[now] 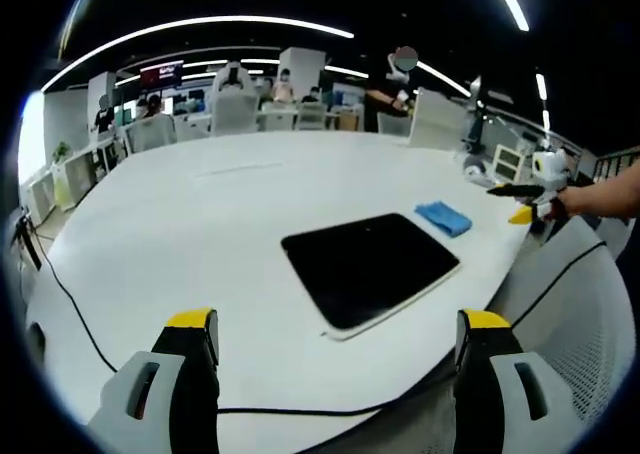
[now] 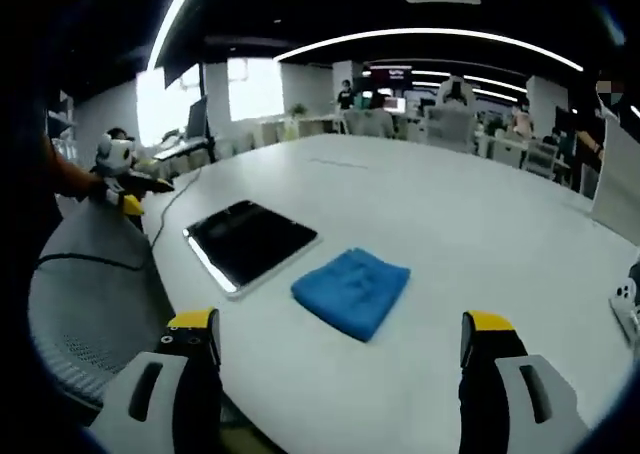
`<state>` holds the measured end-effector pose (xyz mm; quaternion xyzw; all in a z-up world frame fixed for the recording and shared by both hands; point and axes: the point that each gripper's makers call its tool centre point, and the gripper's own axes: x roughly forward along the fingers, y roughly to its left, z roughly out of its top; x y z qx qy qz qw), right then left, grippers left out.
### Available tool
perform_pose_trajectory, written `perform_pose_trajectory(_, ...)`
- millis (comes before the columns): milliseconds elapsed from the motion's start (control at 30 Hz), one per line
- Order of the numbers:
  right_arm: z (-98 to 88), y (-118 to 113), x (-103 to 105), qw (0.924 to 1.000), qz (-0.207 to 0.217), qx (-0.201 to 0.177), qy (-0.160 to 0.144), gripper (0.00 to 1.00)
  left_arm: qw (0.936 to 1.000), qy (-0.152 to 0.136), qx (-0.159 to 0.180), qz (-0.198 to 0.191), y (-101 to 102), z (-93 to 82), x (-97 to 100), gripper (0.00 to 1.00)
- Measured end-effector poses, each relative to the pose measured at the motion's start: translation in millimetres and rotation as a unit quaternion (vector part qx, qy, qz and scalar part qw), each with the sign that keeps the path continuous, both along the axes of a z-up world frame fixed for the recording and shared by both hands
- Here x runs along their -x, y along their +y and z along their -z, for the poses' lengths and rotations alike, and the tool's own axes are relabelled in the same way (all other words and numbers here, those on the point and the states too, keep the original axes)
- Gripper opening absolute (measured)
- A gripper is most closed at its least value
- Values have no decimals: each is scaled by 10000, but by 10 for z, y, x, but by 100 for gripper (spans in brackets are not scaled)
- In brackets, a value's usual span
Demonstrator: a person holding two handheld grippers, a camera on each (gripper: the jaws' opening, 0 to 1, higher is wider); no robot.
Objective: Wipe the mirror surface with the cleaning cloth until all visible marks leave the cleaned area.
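A dark rectangular mirror [image 1: 371,265] with a pale rim lies flat on the white table [image 1: 200,224], near its edge. Just beyond its far corner rests a folded blue cleaning cloth [image 1: 443,217]. My left gripper [image 1: 337,346] hangs open above the table edge, short of the mirror, with nothing between its fingers. In the right gripper view the cloth [image 2: 352,290] lies ahead on the table [image 2: 480,234], with the mirror [image 2: 249,241] to its left. My right gripper [image 2: 337,346] is open and empty, short of the cloth. The other gripper [image 2: 125,186] shows at far left, held by a hand.
A black cable [image 1: 70,299] runs across the table's near left part. A grey mesh chair [image 2: 90,304] stands beside the table edge. Desks, chairs and people occupy the office behind. A white object [image 2: 628,304] sits at the table's right.
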<state>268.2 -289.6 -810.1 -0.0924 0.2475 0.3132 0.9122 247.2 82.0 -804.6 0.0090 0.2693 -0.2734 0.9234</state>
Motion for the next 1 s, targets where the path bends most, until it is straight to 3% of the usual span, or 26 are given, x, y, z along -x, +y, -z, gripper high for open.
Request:
perform_pose_trajectory(233,73,-23,39,9998,136,-127,107,100,10000,-39,-5,-45,11,-15,-6,99)
perform_pose_trajectory(500,-13,-4,61,9988,273,-390,-111,100,9997,37,153,-174,29,-6,-23,99)
perform_pose_trajectory(700,7,-8,136,9982,254,-541,-109,100,9997,7,150,-173,26,-13,-27,99)
perform_pose_trajectory(800,-79,-5,131,9960,350,-811,-165,100,9997,5,169,-199,33,-22,-27,99)
perform_pose_trajectory(1000,-103,1,118,9957,363,-831,-214,100,9998,13,70,-199,52,-9,-25,99)
